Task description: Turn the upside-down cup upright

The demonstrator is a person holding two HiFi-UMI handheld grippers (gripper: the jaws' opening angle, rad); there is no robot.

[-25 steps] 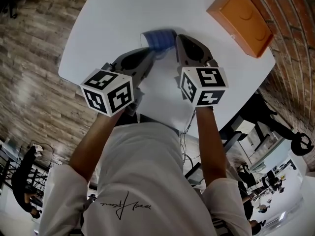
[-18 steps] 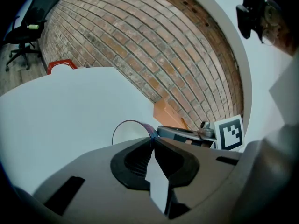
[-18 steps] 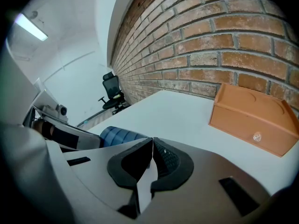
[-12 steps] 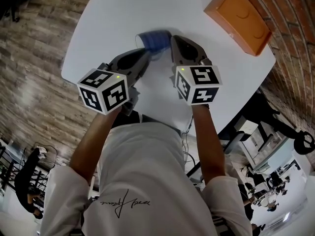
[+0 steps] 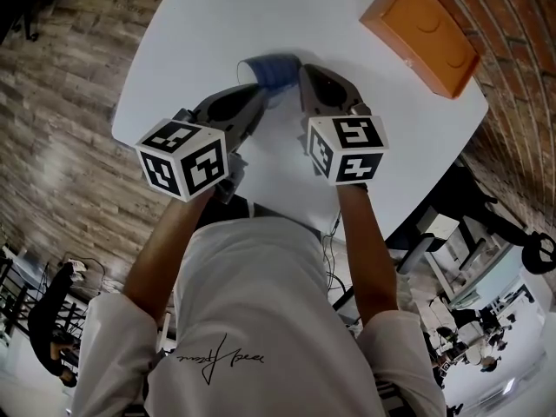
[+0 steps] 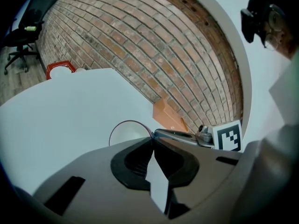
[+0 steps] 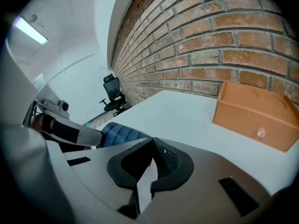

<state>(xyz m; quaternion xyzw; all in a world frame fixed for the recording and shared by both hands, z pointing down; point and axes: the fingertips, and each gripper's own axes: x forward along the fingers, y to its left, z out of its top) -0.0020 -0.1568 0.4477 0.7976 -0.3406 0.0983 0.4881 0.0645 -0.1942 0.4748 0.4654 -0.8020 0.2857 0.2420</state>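
Observation:
A blue ribbed cup (image 5: 271, 69) lies tipped on the white table (image 5: 347, 24), its round end facing the left gripper view as a pale disc with a dark rim (image 6: 127, 133). My left gripper (image 5: 263, 101) is shut, its tips (image 6: 152, 140) just short of the cup's near left side. My right gripper (image 5: 306, 73) is shut too, tips (image 7: 151, 140) beside the cup's right flank (image 7: 119, 134). Nothing sits between either pair of jaws. I cannot tell whether the grippers touch the cup.
An orange wooden box (image 5: 421, 29) stands at the table's far right corner by the brick wall (image 7: 224, 41). A red object (image 6: 60, 69) sits at the far table edge. Office chairs (image 7: 112, 94) and wood floor (image 5: 52, 146) surround the table.
The cup and both grippers have drifted slightly left in the head view. The right gripper sits a little closer to the cup. Both stay shut.

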